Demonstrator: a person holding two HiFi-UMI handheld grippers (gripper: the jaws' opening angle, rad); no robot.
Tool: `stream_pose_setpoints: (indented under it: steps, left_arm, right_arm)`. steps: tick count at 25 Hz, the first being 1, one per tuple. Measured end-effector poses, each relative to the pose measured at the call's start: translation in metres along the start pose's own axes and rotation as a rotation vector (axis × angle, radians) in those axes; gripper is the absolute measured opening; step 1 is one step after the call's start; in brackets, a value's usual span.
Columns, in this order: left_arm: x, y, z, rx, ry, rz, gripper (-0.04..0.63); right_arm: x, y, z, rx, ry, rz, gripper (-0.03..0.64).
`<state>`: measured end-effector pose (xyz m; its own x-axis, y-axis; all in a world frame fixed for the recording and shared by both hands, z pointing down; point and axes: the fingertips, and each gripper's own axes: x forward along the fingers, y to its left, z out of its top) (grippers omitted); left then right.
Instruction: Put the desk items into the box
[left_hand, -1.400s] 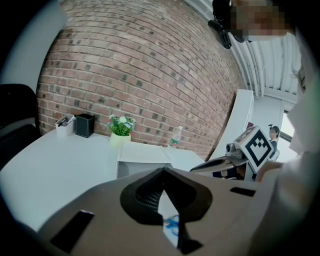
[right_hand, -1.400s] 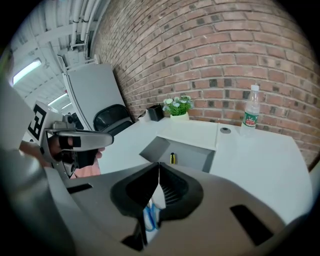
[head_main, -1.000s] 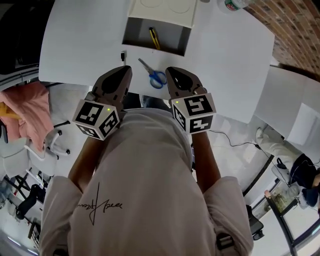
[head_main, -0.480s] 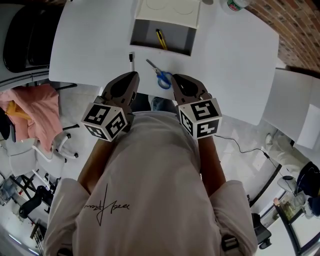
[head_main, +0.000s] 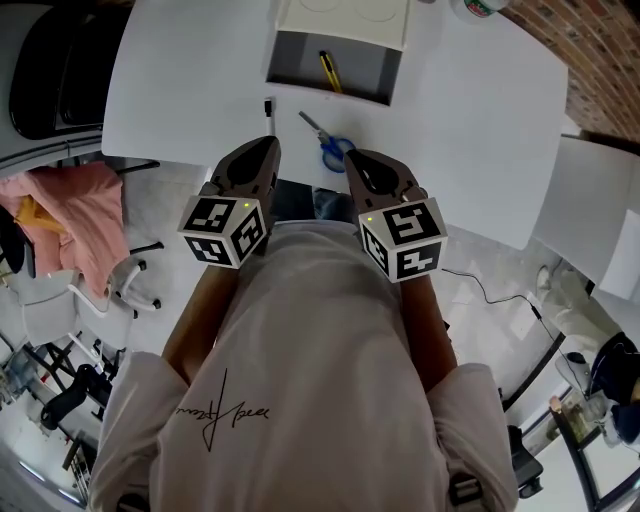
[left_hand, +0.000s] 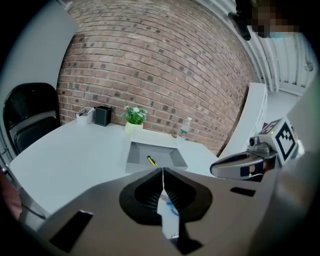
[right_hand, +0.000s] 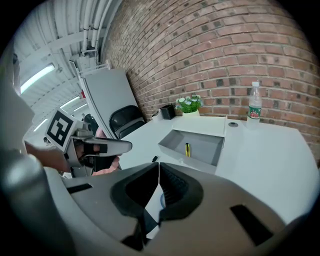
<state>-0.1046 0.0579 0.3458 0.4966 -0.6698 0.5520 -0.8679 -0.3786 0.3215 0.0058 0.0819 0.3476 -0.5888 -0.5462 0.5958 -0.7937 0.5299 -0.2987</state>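
Scissors (head_main: 328, 148) are lying between the tips of the left gripper (head_main: 266, 145) and the right gripper (head_main: 358, 160), both sitting with jaws pressed together, gripping nothing. Beyond them on the white table (head_main: 180, 90), the grey box (head_main: 300, 62) is holding a yellow item (head_main: 328, 72).

In the head view, the box (head_main: 292, 60) sat on the tabletop (head_main: 180, 90) at upper centre, with a pen (head_main: 328, 70) inside it. The scissors (head_main: 330, 148) lay just below the box, a small item (head_main: 269, 106) to their upper left. The left gripper (head_main: 262, 150) and right gripper (head_main: 362, 162) flanked the scissors at the tabletop's lower edge. A bottle (head_main: 478, 8) stood at upper right.
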Motion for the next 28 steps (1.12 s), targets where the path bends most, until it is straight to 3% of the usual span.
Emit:
stream_pose_setpoints:
  steps: [14, 22, 28]
  left_arm:
    - [0.026, 0.029, -0.024, -0.045, 0.084, 0.101, 0.006]
    - [0.038, 0.034, -0.036, -0.018, 0.124, 0.122, 0.009]
    - [0.043, 0.045, -0.041, -0.020, 0.141, 0.147, 0.055]
  right_arm:
    - [0.023, 0.020, -0.019, -0.028, 0.104, 0.086, 0.028]
    - [0.028, 0.021, -0.028, -0.026, 0.144, 0.105, 0.028]
    - [0.031, 0.020, -0.031, -0.019, 0.156, 0.103, 0.028]
